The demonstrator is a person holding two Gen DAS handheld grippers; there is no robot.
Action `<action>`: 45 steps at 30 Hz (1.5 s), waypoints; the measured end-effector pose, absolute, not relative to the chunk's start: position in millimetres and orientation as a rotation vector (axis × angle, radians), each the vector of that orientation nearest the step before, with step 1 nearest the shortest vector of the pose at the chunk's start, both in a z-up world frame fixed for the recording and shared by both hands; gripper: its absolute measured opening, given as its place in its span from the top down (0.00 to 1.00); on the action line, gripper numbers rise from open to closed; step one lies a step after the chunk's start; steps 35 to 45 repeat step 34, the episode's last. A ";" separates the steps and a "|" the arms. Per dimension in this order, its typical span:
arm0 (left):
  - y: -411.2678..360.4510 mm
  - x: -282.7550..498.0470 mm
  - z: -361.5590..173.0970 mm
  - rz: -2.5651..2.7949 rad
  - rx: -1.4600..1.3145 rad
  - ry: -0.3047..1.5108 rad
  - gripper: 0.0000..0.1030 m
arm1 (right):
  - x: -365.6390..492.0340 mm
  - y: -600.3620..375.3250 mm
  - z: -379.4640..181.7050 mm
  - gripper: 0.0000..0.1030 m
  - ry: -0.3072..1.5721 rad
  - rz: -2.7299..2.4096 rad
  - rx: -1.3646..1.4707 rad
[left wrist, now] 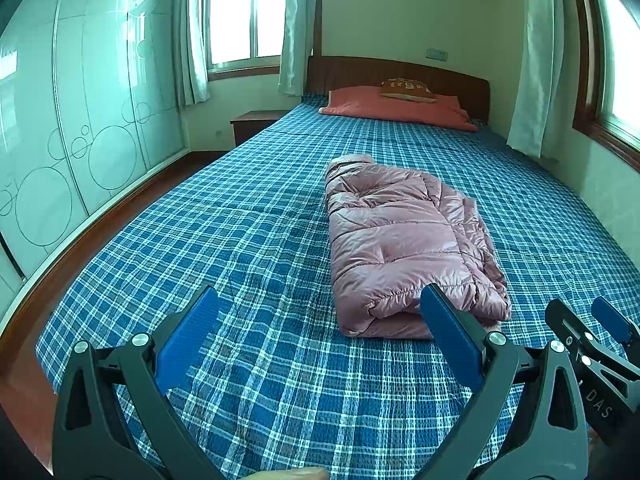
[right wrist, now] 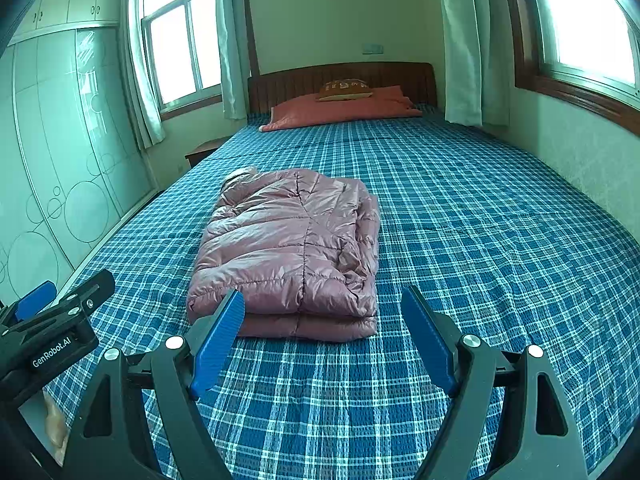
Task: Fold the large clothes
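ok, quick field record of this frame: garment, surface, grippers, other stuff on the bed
garment: pink puffer jacket, folded into a compact stack, lying flat
surface: bed with blue plaid bedspread
left gripper: open, empty, short of the jacket's near edge
right gripper: open, empty, short of the jacket's near edge
contact: neither gripper touches the jacket
head of bed: salmon pillow with a small brown cushion on top, against the wooden headboard
beside bed: wooden nightstand
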State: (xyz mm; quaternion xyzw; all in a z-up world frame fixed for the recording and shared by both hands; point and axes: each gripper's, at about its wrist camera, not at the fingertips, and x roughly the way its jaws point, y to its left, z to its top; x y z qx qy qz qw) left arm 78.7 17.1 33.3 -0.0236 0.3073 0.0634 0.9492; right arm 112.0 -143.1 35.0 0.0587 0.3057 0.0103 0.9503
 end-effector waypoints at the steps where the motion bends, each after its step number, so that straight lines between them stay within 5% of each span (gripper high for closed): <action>1: 17.2 78.8 33.0 0.128 -0.049 0.626 0.02 | 112.0 -143.0 35.1 0.23 0.621 0.020 0.120; 45: 27.1 97.0 19.0 0.144 -0.083 0.632 0.02 | 120.3 -147.8 24.4 0.23 0.639 0.015 0.132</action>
